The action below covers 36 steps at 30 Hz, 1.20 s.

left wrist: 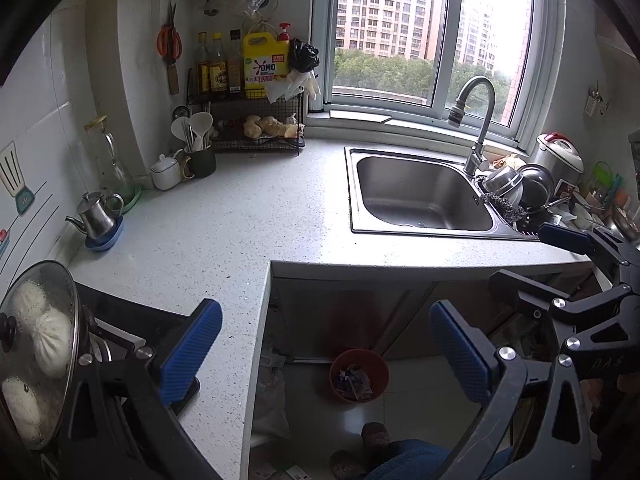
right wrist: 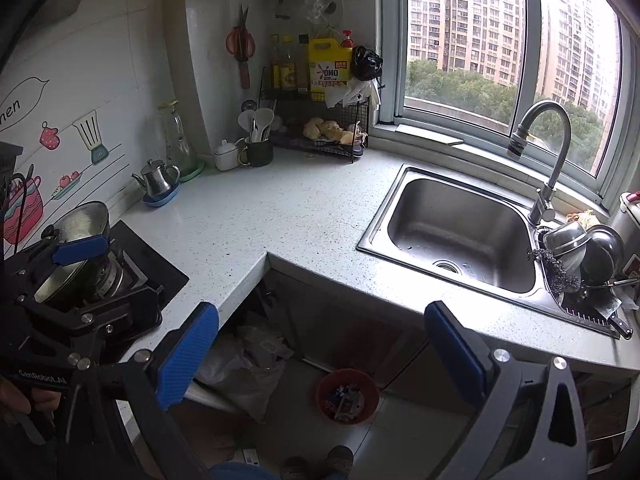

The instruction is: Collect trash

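A red trash bin [left wrist: 360,356] [right wrist: 345,377] stands on the floor below the counter's inner corner, holding crumpled wrappers [left wrist: 354,382] [right wrist: 344,400]. My left gripper [left wrist: 326,352] hangs open above the bin, with nothing between its blue pads [left wrist: 192,352]. My right gripper [right wrist: 322,354] is open too and empty, with the bin low in its gap. In the left wrist view the right gripper [left wrist: 540,260] shows over the counter's front edge by the sink. In the right wrist view the left gripper [right wrist: 92,280] hovers over the stove.
An L-shaped speckled counter [left wrist: 248,220] carries a steel sink [left wrist: 420,196], stacked dishes [left wrist: 520,188], a small kettle [left wrist: 98,216] and a wire rack of bottles [left wrist: 248,68]. A lidded pot of buns [left wrist: 36,340] sits on the stove. Plastic bags [right wrist: 244,368] lie under the counter, and slippered feet [right wrist: 340,456] stand below.
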Motion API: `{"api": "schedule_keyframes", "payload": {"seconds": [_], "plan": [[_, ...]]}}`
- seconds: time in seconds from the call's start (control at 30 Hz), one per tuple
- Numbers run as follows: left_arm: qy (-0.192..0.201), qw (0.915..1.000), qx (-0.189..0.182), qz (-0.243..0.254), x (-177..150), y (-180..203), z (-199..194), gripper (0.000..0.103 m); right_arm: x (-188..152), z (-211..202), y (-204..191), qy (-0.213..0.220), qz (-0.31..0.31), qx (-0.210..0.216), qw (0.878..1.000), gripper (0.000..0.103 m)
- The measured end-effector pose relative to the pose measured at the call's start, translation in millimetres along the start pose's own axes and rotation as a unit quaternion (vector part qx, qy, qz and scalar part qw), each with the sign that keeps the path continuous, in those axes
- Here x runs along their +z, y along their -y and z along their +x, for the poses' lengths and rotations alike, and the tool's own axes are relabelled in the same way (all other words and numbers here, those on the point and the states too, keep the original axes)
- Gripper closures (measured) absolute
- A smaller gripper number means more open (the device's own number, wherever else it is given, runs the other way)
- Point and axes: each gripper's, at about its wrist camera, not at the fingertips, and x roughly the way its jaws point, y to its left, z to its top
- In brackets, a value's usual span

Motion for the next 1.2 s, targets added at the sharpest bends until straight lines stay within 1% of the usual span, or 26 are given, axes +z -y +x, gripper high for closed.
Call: {"api": "schedule_keyframes", "payload": {"seconds": [0.1,0.53,0.7,0.9,1.2], "plan": [[0.002,1.0,0.007,0.003,-1.1,1.4,-1.3,0.0,-0.4,-1.6,-0.2,0.002,0.0,0.003,1.0,0.0],[-0.002,1.0,-0.003,0.004,-2.7,5.9,-0.6,0.0,-2.3,-2.8,7.7,0.0,0.01,0.003,1.0,0.0],[0.0,1.0,0.001,0.004,-3.0,6.0,-1.3,0.0,-3.8,-3.8,8.8,-0.001,0.013,0.004,1.0,0.0],[0.001,0.9999,0.004,0.014,-5.5,8.3,-2.4,0.0,-4.8,-4.6,7.4,0.0,0.009,-0.002,1.0,0.0],[0.003,0.9999,0.002,0.016,-5.9,9.3,-3.2,0.0,-5.5,-5.4,4.7,0.0,0.008,-0.007,1.0,0.0]]}}
